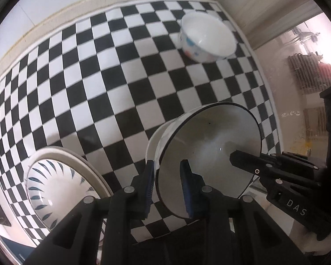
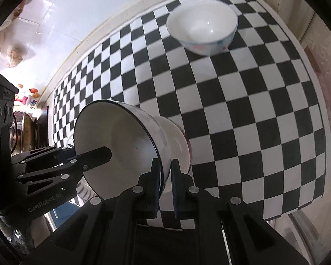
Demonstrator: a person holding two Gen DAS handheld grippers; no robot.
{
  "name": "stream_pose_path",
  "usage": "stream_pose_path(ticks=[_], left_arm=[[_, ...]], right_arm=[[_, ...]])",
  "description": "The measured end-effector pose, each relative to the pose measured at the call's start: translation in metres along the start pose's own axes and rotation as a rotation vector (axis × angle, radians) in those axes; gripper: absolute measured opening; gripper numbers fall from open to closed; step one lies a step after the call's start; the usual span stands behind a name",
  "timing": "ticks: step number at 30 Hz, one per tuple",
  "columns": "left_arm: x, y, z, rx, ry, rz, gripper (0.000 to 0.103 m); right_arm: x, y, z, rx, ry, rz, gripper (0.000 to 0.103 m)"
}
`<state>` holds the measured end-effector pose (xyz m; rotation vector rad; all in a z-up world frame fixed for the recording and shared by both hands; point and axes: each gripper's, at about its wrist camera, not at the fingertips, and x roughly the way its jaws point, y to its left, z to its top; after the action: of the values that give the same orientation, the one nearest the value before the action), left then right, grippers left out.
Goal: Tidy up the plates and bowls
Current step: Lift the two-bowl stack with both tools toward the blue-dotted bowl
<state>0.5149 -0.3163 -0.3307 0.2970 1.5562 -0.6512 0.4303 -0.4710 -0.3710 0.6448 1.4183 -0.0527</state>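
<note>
The black-rimmed bowl is carried tilted above the checkered cloth, its rim pinched from both sides: the left gripper is clamped on one edge, the right gripper on the opposite edge. Just outside the left jaws a patterned plate is seen low on the cloth. Farther out, straight ahead of both jaws, the flowered bowl is found upright near the far corner. That forward line is likely what nesting depends on; neither hand is clearly nearer.
</note>
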Motion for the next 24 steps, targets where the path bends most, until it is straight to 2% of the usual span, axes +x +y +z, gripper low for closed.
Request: stream_pose_path(ticks=[16, 24], left_arm=[[0.041, 0.009, -0.004, -0.028, 0.07, 0.016, 0.021], [0.043, 0.008, 0.003, -0.027, 0.07, 0.033, 0.021]], right_arm=[[0.037, -0.008, 0.0, -0.004, 0.074, -0.031, 0.011], [0.042, -0.008, 0.005, -0.006, 0.09, -0.037, 0.011]])
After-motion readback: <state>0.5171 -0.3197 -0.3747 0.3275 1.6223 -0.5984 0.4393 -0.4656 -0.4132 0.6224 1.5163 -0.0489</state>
